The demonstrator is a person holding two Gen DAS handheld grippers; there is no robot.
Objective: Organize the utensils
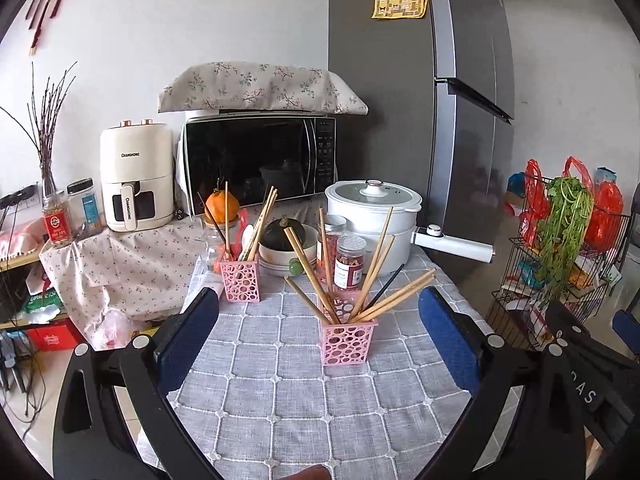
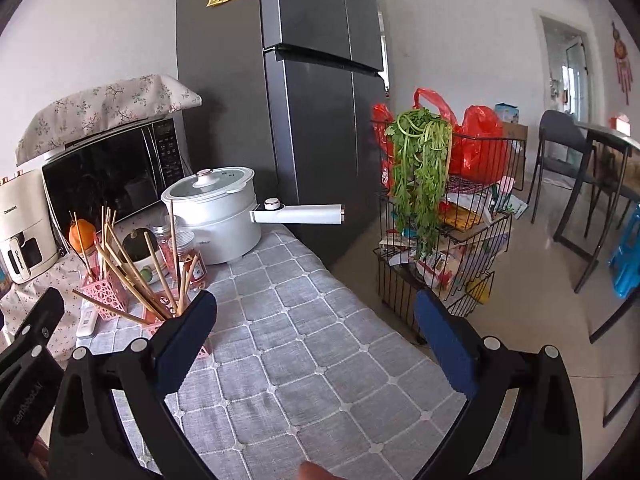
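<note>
**Loose chopsticks, light baskets: where sorting could slip**

Both grippers hover over the table with nothing in them. The left gripper (image 1: 318, 332) has its jaws spread wide, framing the near basket (image 1: 347, 342); the right gripper (image 2: 316, 334) is just as wide apart, with only tablecloth (image 2: 304, 320) and floor between its fingers.

The utensils stand in two pink baskets. The near basket holds a splayed fan of chopsticks (image 1: 378, 270), most of pale wood and one dark. The far basket (image 1: 240, 282), closer to the microwave (image 1: 258, 160), holds more chopsticks (image 1: 262, 220) plus what looks like a red and a white spoon.

The likeliest trouble is tipping. The baskets are thin perforated plastic, square and probably light, while the sticks lean far past the rims; pulling one stick sideways rather than upward could drag the whole basket over. The sticks are slim and smooth, so a pinch near a tip may let one swivel or slip out. Crossed sticks could also lift together. The cloth is soft and quilted, so a pushed basket may snag on it and topple. Glass jars (image 1: 349, 260) and a bowl (image 1: 286, 258) stand just behind, within reach of a careless swing.
</note>
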